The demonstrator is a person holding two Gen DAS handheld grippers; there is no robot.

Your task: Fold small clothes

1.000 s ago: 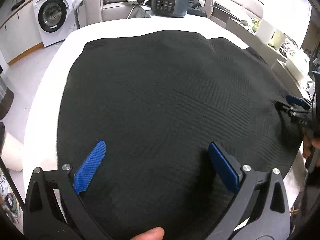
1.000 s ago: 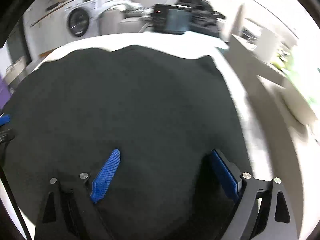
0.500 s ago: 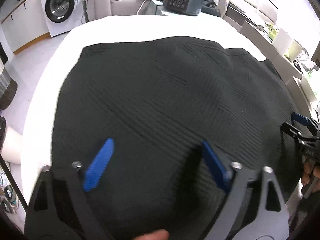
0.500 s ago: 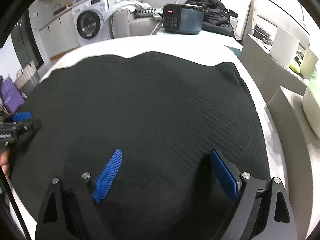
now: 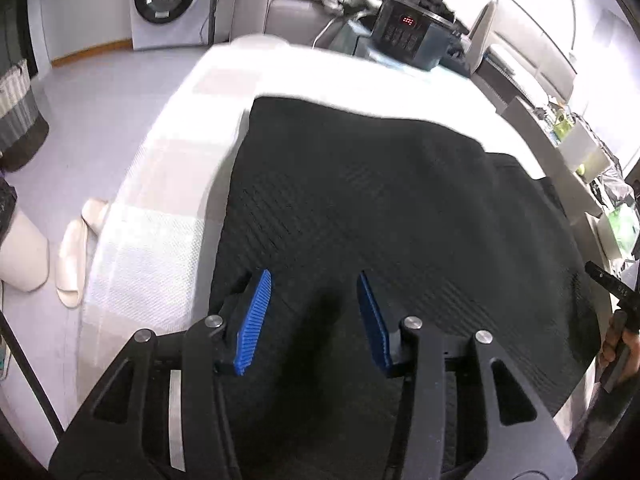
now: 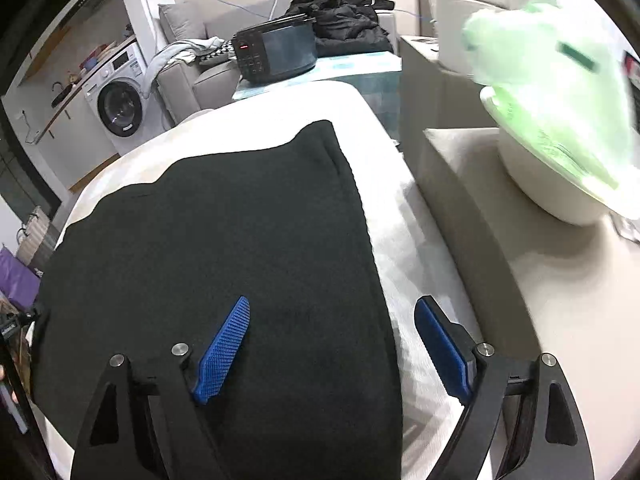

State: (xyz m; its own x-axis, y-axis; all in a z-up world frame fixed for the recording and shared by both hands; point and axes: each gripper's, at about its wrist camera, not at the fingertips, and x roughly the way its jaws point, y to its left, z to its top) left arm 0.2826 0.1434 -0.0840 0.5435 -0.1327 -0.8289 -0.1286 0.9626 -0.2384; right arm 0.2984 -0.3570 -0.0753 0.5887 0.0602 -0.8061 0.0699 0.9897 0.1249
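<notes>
The left gripper (image 5: 312, 320) was seen closing, jaws apart over the cloth (image 5: 380, 216); the right gripper (image 6: 332, 344) was spread, closing slightly.

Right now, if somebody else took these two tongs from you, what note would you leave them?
Left tongs: closing over the left edge of the black garment, cloth between the pads, not yet pinched.
Right tongs: open, straddling the garment's right edge, holding nothing.
Garment: spread flat on the white table.
Done: laid out; no fold shows.
Left: grip both side edges, then fold.
</notes>
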